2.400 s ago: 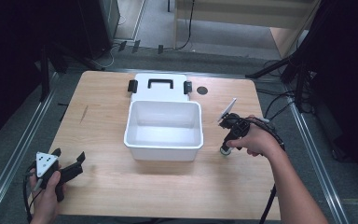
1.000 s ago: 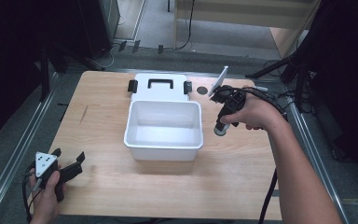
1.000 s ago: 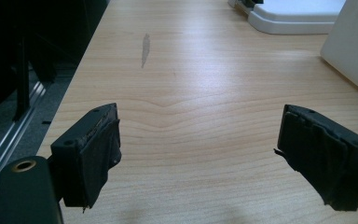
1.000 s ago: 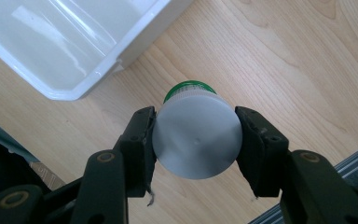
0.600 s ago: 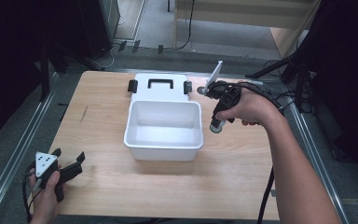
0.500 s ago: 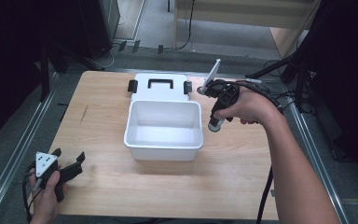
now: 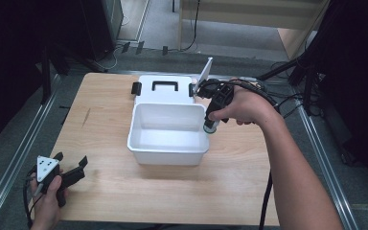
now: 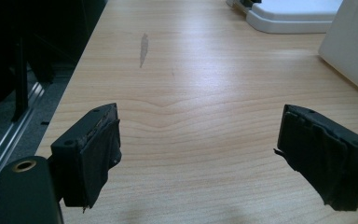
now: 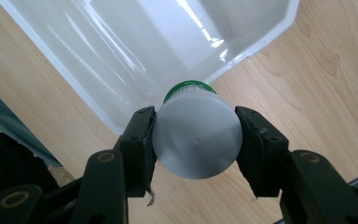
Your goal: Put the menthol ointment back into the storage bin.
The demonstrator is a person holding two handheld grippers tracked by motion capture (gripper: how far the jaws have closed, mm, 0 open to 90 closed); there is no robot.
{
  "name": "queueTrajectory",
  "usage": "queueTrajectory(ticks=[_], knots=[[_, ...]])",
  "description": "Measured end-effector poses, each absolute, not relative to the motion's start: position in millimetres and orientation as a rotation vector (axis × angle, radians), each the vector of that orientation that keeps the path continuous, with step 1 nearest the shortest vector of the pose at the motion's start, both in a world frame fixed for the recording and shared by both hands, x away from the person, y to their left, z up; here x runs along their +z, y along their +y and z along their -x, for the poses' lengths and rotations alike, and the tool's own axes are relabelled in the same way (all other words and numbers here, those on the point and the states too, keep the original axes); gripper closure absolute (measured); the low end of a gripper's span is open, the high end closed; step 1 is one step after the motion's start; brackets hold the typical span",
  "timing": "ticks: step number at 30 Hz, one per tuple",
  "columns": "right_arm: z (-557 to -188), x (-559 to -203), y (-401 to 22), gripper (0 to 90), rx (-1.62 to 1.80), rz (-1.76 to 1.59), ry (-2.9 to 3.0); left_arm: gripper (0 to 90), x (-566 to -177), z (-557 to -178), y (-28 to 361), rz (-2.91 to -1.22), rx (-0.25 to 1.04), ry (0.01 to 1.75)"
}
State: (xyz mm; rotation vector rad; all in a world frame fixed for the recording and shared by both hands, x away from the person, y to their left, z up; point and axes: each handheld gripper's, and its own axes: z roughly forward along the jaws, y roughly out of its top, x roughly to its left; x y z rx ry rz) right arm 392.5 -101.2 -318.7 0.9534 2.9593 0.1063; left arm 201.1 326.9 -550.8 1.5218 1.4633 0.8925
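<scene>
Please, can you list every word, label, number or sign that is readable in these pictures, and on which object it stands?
None is readable.
The white plastic bottle with the green cap, held in the right hand-held gripper, shows a plain base.
The white plastic box and its white lid with black handle show no print.

We see a pale wooden table [image 7: 249, 187] with a smooth, faintly shiny grain, a glossy white plastic bin [image 7: 167, 143], a matt grey bottle [image 9: 196, 137] with a ribbed green cap [image 9: 189, 87], and matt black pads [image 8: 98, 154].

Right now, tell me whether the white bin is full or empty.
Empty. The white bin shows a bare white floor in the high view; the right gripper holds the green-capped bottle above its rim, not inside.
</scene>
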Motion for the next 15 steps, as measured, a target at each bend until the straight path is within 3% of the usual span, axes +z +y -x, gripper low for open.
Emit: queueTrajectory(ticks=[15], knots=[[-393, -326, -77, 51.7, 0.122, -0.878, 2.99, 13.9, -551, -201, 327, -1.526, 0.888, 1.459]])
